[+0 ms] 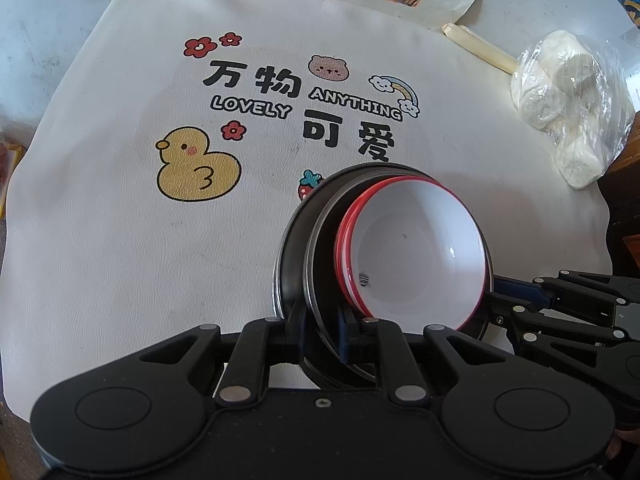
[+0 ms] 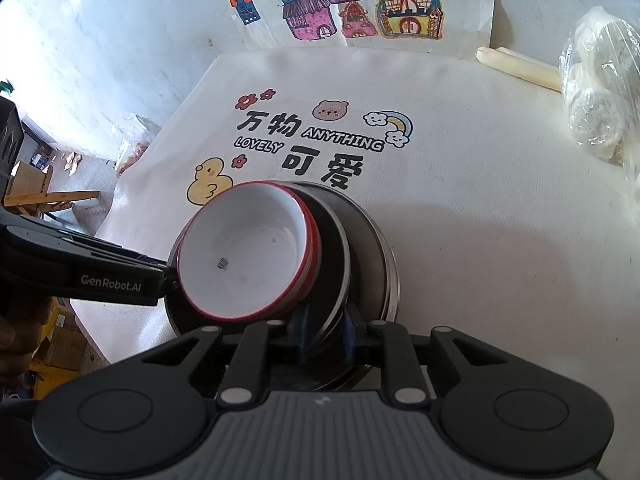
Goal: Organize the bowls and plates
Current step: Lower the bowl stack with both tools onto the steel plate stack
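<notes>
A stack of dark metal plates (image 1: pixel 294 252) carries red-rimmed white bowls (image 1: pixel 416 248) nested on top. My left gripper (image 1: pixel 322 332) is shut on the near rim of the plate stack. My right gripper (image 2: pixel 326 334) is shut on the opposite rim of the same plates (image 2: pixel 360 240), with the bowls (image 2: pixel 248 256) tilted beside it. Each gripper shows in the other's view: the right one (image 1: pixel 560 304) at the right edge, the left one (image 2: pixel 104 276) at the left. The stack looks held a little above the mat.
A white mat (image 1: pixel 120 240) printed with a yellow duck (image 1: pixel 196 164) and lettering covers the table. A plastic bag of white lumps (image 1: pixel 568 100) and a cream stick (image 1: pixel 476 46) lie at the far right. Coloured house drawings (image 2: pixel 340 4) lie at the back. The table's left edge drops to the floor (image 2: pixel 80 184).
</notes>
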A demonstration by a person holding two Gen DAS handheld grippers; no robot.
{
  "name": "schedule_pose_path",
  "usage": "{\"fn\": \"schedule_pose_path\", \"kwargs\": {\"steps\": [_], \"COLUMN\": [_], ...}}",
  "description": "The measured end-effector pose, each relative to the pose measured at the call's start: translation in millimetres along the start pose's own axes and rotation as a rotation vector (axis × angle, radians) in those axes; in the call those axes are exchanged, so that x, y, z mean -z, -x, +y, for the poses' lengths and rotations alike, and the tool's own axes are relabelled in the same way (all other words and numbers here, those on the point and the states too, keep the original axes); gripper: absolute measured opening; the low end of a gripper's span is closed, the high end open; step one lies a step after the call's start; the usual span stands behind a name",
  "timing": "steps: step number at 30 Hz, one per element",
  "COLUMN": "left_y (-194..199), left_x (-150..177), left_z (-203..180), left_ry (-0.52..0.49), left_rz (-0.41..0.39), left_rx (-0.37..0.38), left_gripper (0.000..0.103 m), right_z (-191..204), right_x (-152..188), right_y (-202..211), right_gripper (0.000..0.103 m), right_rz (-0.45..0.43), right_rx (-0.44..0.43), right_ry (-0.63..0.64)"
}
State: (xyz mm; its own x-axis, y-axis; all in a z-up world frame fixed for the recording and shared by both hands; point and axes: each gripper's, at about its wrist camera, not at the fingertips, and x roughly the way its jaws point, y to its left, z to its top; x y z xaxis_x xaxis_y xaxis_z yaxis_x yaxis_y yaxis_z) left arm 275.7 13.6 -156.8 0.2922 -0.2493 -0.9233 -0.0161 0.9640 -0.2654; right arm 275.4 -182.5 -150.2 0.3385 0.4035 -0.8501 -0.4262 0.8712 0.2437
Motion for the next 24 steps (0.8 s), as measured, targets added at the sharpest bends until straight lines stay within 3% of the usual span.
{"fn": "schedule_pose_path", "kwargs": {"steps": [24], "left_y": [0.5], "left_x": [1.4], "left_z": [-2.0], "left_ry": [-0.019], "left_rz": [-0.002], "left_rx": [-0.007], "left_gripper": [0.016], "right_z": [1.8], "right_x": [4.5], "right_y": [3.9], "right_gripper": [0.022], "right_rz": [-0.018], "right_rx": [-0.002], "right_ry": [-0.028]}}
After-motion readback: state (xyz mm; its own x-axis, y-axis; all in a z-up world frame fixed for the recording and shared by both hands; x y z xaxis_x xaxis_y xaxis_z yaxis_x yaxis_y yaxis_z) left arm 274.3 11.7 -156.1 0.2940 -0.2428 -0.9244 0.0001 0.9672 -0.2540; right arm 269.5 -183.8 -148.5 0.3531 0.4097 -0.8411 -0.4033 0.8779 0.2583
